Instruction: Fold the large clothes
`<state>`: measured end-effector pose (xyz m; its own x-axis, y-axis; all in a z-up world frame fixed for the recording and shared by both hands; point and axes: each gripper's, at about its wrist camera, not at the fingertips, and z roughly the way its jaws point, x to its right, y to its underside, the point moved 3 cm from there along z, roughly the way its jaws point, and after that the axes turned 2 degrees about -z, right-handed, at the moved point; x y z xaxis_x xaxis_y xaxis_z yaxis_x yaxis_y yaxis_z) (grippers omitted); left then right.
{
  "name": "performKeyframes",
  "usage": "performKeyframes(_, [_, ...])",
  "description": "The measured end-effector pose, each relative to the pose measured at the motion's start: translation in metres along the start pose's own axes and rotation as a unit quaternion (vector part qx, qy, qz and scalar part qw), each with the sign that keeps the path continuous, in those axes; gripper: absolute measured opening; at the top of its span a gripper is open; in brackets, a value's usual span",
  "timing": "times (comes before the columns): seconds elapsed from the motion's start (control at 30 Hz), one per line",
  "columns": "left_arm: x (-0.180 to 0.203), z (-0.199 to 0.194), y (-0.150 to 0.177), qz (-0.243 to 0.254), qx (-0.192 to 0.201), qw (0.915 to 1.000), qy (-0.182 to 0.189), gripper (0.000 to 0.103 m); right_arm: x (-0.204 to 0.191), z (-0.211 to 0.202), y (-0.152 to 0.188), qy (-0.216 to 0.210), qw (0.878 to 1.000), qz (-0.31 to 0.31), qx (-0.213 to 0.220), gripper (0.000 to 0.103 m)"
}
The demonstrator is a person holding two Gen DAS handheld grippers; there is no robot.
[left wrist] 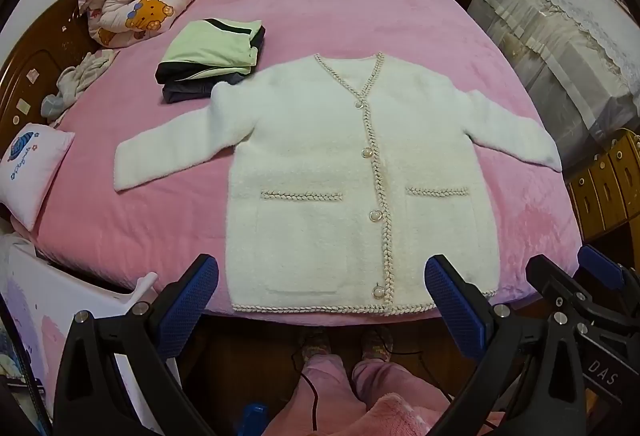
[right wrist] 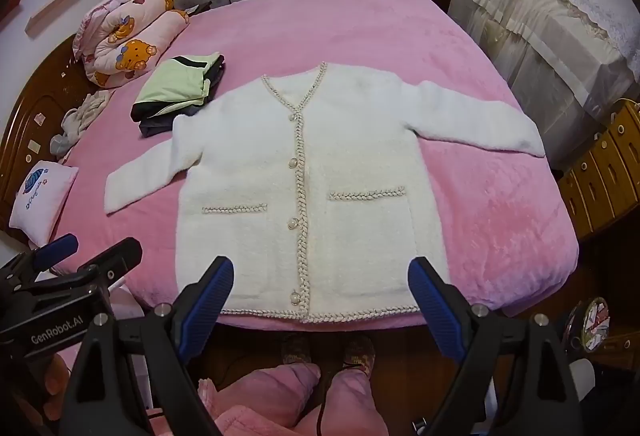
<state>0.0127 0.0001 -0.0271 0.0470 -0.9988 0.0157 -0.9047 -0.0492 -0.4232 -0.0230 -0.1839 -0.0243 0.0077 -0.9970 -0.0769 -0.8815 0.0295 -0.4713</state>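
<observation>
A fluffy white cardigan [left wrist: 320,164] [right wrist: 304,172] with braided trim and pearl buttons lies flat and buttoned on the pink bed [left wrist: 320,12] [right wrist: 320,20], both sleeves spread outward. Its hem reaches the bed's near edge. My left gripper [left wrist: 320,276] hangs open above the hem, blue pads wide apart, nothing between them. My right gripper [right wrist: 320,280] is likewise open over the hem, holding nothing. In the left wrist view the right gripper [left wrist: 592,276] shows at the right edge. In the right wrist view the left gripper [right wrist: 80,256] shows at the left edge.
A folded green and dark clothes stack [left wrist: 212,56] [right wrist: 180,88] lies by the cardigan's left shoulder. A rolled cartoon quilt [left wrist: 140,4], small pillow [left wrist: 32,172] and crumpled cloth [left wrist: 76,80] sit left. Covered furniture [left wrist: 560,36] and wooden drawers [left wrist: 608,180] stand right. A person's pink-trousered legs [left wrist: 360,388] are below.
</observation>
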Motion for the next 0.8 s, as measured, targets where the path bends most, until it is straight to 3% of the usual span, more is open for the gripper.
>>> performKeyframes(0.8, [0.008, -0.006, -0.003, -0.002, 0.015, 0.9999, 0.004, 0.102, 0.007, 0.002, -0.005, 0.001, 1.0, 0.0, -0.003, 0.089])
